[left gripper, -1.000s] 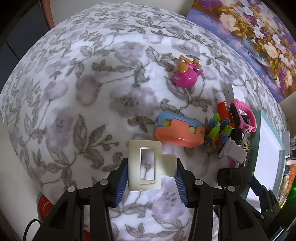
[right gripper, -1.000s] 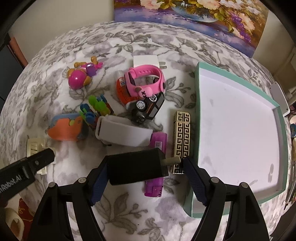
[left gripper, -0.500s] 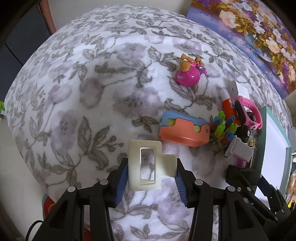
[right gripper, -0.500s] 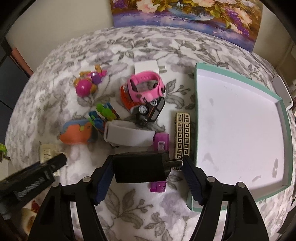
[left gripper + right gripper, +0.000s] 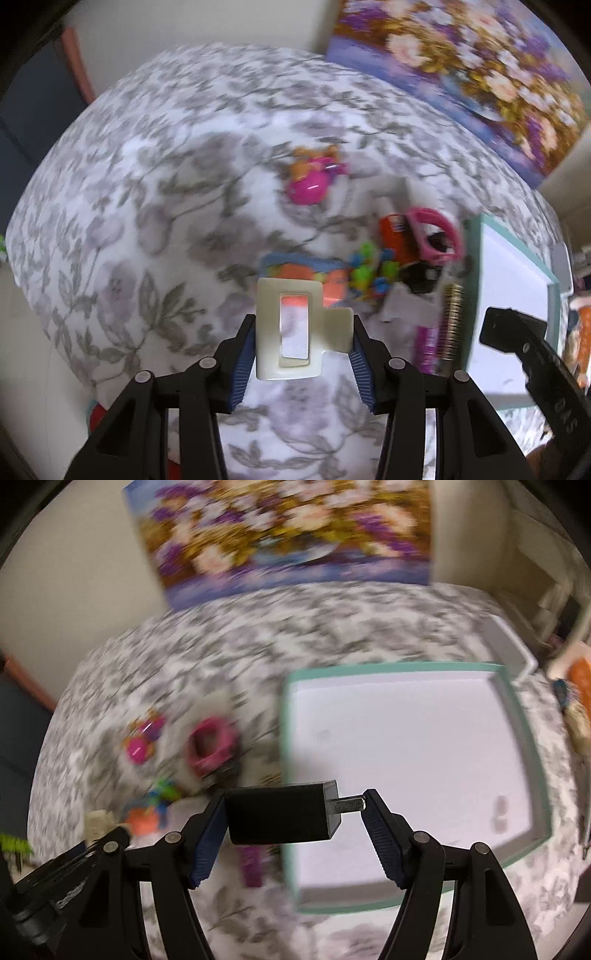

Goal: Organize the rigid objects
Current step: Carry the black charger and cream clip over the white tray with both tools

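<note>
Both tools have lifted off the flowered cloth (image 5: 155, 192) since a second ago and swung right toward the green-rimmed tray (image 5: 402, 666). The left gripper (image 5: 303, 345) clamps a cream clip (image 5: 291, 328), now above the toy pile (image 5: 369, 266). The right gripper (image 5: 295, 814) pinches a black charger (image 5: 280, 814) by body and prongs, near the tray's left edge, so drop-off looks close.

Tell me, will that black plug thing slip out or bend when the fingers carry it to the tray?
Probably not bend: the black charger looks like a hard boxy block. It might twist, though, since one of the right gripper's fingers presses only the thin metal prong, a small slick spot. It looks small and likely light, so the hold should manage over the tray.
</note>
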### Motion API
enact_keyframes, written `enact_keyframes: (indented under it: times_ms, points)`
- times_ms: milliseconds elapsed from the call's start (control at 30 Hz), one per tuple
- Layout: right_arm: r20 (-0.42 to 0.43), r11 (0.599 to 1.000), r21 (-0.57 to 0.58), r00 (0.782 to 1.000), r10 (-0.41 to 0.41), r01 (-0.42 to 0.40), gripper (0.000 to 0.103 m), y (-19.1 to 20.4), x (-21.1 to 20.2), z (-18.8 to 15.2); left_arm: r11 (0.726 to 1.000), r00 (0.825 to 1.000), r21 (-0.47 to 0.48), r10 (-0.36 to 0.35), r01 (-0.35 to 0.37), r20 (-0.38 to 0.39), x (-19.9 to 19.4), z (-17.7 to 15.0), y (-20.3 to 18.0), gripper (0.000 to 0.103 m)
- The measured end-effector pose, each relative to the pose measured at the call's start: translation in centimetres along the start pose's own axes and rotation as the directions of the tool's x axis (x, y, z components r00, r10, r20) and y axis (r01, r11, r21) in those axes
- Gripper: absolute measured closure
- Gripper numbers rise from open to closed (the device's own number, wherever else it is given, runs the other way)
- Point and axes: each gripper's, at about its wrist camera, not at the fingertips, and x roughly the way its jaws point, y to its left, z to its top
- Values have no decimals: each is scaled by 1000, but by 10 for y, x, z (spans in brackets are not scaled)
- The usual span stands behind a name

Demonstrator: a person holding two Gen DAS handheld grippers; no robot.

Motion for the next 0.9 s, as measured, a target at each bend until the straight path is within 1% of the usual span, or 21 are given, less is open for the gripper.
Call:
enact_keyframes:
  times_ms: [100,233,367,433,467,533,567,600,667,733,767,833,867,900]
  points:
    - [-1,995,84,998,-59,58,30,-33,-1,12,998,1000,65,-10,8,23,-9,10,-32,52]
    - [-8,975,189,993,-121,120,30,-80,-2,24,986,998,163,-37,30,41,-16,17,-82,52]
    - [-14,956,242,985,-170,168,30,-117,-1,27,968,997,240,-79,70,26,-15,17,-125,52]
    - [-18,948,259,982,-189,187,30,-132,-1,28,962,995,257,-100,92,18,-13,16,-137,53]
    - [-19,943,269,980,-196,194,30,-138,-1,28,961,994,258,-105,97,18,-12,15,-142,55]
    - [-26,935,295,980,-197,196,30,-149,-1,29,961,994,258,-109,101,17,-10,16,-143,58]
    - [-28,932,311,982,-184,184,30,-154,0,29,961,994,258,-106,97,20,-9,17,-144,63]
    - [-32,930,322,984,-177,178,30,-156,1,29,960,994,262,-107,98,21,-8,17,-144,66]
    - [-41,929,327,984,-172,176,30,-158,2,30,959,992,257,-124,119,7,-6,19,-139,66]
    - [-47,935,309,984,-169,175,30,-154,4,29,961,989,237,-149,145,1,-6,21,-128,66]
    - [-50,937,303,985,-166,174,30,-152,6,29,965,991,229,-136,130,10,-8,20,-118,63]
    - [-66,940,292,984,-166,178,30,-147,10,29,974,996,211,-88,84,10,-9,15,-98,63]
    - [-78,941,287,984,-161,177,30,-145,12,28,977,998,205,-67,63,10,-10,11,-88,60]
    - [-89,944,282,985,-151,170,30,-142,15,27,979,999,200,-48,46,6,-8,6,-77,52]
